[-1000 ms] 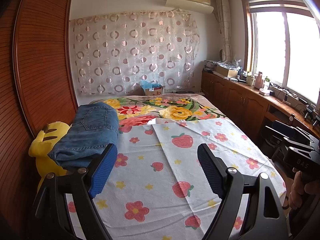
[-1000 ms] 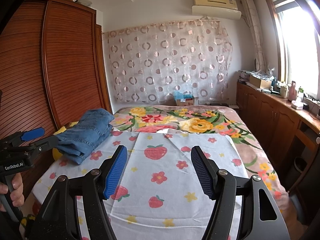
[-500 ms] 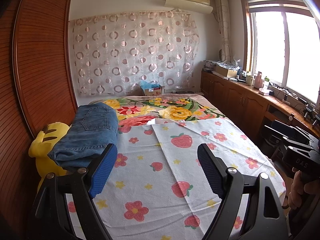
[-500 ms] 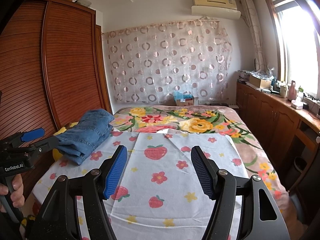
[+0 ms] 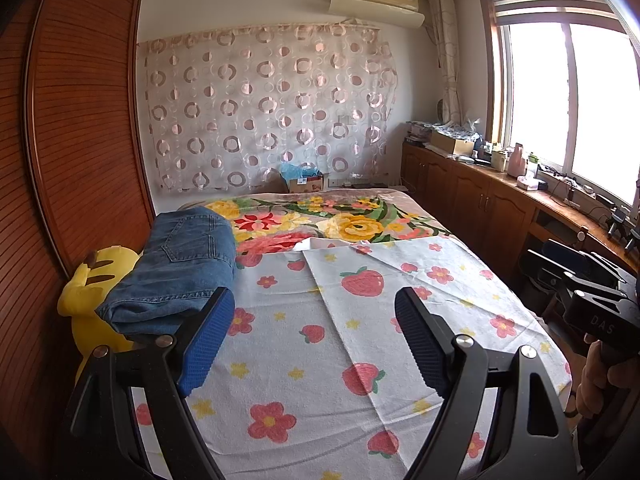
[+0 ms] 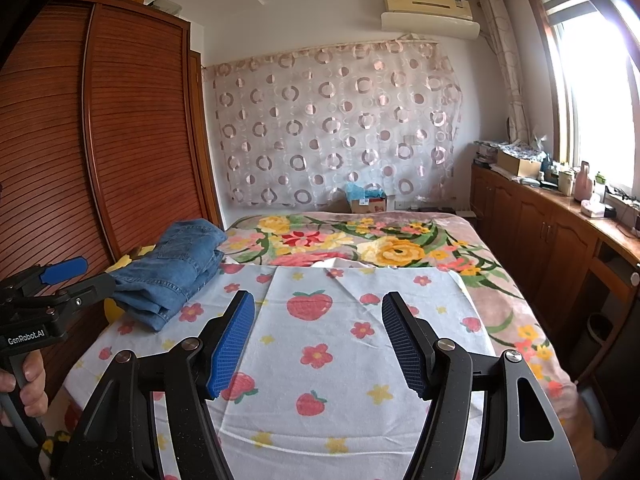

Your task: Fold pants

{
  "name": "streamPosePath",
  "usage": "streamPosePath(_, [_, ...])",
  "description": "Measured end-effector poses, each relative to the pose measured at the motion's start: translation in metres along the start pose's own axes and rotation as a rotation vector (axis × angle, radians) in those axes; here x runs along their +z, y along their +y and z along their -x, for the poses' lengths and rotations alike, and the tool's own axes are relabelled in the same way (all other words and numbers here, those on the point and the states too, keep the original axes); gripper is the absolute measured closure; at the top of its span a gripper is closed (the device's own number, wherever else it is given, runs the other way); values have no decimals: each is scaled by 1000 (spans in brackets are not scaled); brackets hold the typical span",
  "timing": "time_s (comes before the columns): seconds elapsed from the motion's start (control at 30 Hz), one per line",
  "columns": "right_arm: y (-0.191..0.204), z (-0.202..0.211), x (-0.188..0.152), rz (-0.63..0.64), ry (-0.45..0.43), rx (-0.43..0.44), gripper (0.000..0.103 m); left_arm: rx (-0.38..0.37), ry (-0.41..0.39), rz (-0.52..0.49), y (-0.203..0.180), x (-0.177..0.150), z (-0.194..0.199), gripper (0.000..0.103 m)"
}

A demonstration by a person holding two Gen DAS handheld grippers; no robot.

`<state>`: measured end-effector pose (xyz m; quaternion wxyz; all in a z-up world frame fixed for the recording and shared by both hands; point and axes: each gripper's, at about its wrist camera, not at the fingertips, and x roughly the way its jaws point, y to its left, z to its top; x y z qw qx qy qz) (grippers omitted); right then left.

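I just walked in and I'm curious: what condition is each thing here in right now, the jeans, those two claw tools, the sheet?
jeans: folded, lying at the bed's left edge
left gripper: open, empty
right gripper: open, empty
strawberry sheet: spread flat, far corner turned back
yellow plush toy: partly under the jeans

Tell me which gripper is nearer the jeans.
Left. The left gripper sits just in front of the jeans; the right gripper is farther off, over the strawberry sheet.
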<state>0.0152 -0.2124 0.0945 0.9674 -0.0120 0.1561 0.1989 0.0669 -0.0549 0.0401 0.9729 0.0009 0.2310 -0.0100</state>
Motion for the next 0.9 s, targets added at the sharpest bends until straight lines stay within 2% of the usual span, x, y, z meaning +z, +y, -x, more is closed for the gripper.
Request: streamPosePath(0.9, [1, 3, 1, -1, -5, 0, 35, -1, -2, -2, -1, -2, -1, 20])
